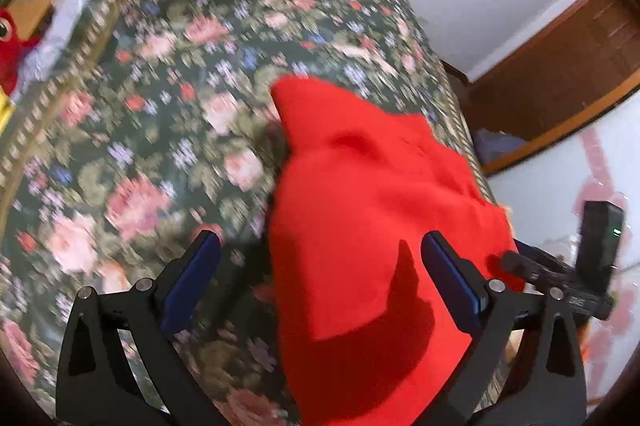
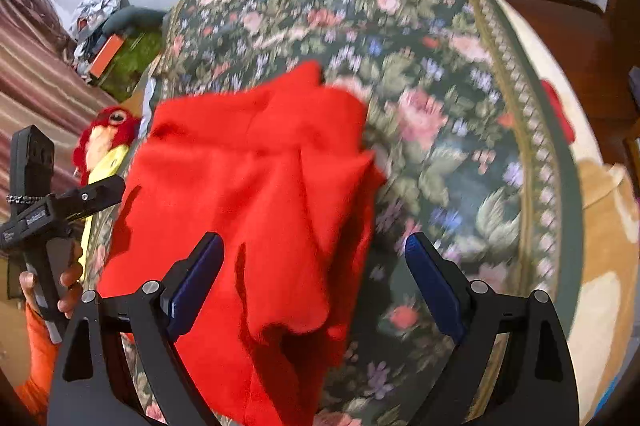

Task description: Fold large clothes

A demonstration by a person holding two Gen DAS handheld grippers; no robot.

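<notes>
Red fabric: a fleece-like garment (image 1: 372, 210) lies rumpled on the bed, over the floral bedspread (image 1: 160, 74), bunched into loose folds with no clear outline.
Position: nearer the foot-side edge of the bed; one pointed corner reaches up toward the middle of the bedspread.
Left gripper (image 1: 320, 282): released, jaws standing wide, nothing between the pads; the cloth's left border lies below the gap.
Right gripper (image 2: 314, 278): released, jaws wide apart, hanging above the cloth's near lobe without pressing it.
Handling (judged): soft, limp and light; it will sag and drape from any held point, and the napped surface should grip rather than slip. No breakage risk.
Where to hold (judged): two outer corners or a hem edge, one per gripper, so the cloth can be lifted and spread flat before any fold.
Surroundings: a red plush toy (image 2: 108, 130) sits off the bed's far side.
Person: a hand (image 2: 48, 286) in an orange sleeve holds the left gripper's handle.
</notes>
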